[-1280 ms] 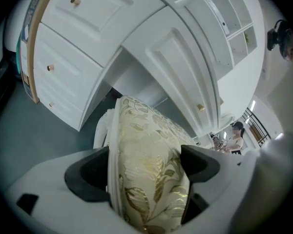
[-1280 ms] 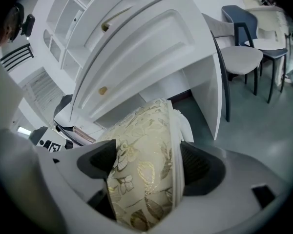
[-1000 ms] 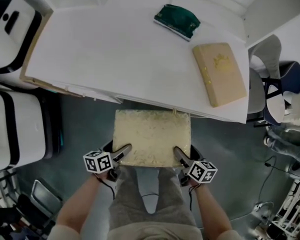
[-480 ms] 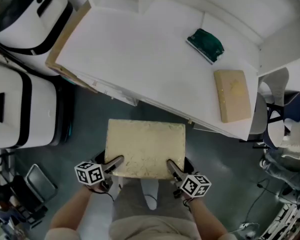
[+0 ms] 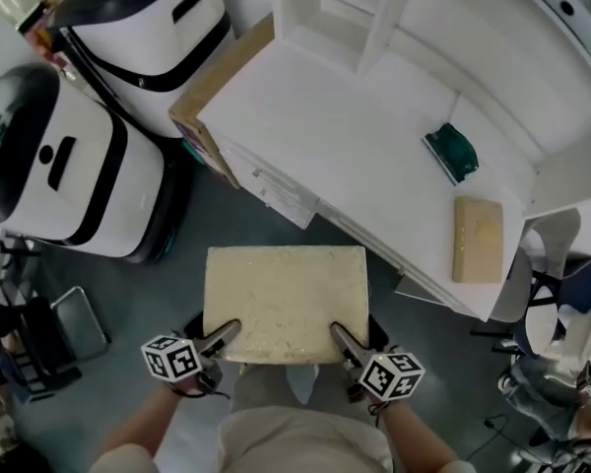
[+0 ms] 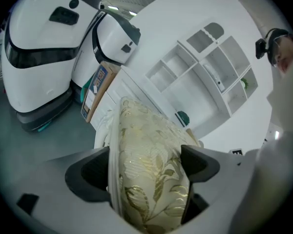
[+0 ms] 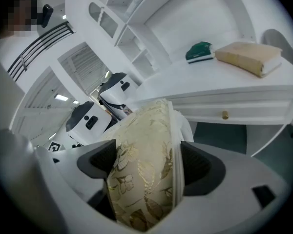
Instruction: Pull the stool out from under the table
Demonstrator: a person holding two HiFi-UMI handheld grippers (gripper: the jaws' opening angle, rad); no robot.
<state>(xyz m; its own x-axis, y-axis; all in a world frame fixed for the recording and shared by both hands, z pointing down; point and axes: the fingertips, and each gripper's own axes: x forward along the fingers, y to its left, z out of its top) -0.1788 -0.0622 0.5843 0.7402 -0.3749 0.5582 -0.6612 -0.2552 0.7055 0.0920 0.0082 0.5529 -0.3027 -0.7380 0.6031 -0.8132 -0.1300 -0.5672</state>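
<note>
The stool has a cream, gold-leaf padded seat and stands on the grey floor, wholly out from under the white table. My left gripper is shut on the seat's near left edge, and the cushion fills the space between its jaws. My right gripper is shut on the seat's near right edge, with the cushion pinched between its jaws. The stool's legs are hidden under the seat.
On the table lie a green object and a cream book. Two large white-and-black machines stand at left, with a cardboard sheet against the table's end. A chair and cables are at right.
The stool has come further away from the table, with a strip of floor now showing between them. The head view has swung, so the table now lies up and to the right. Both grippers keep their hold.
</note>
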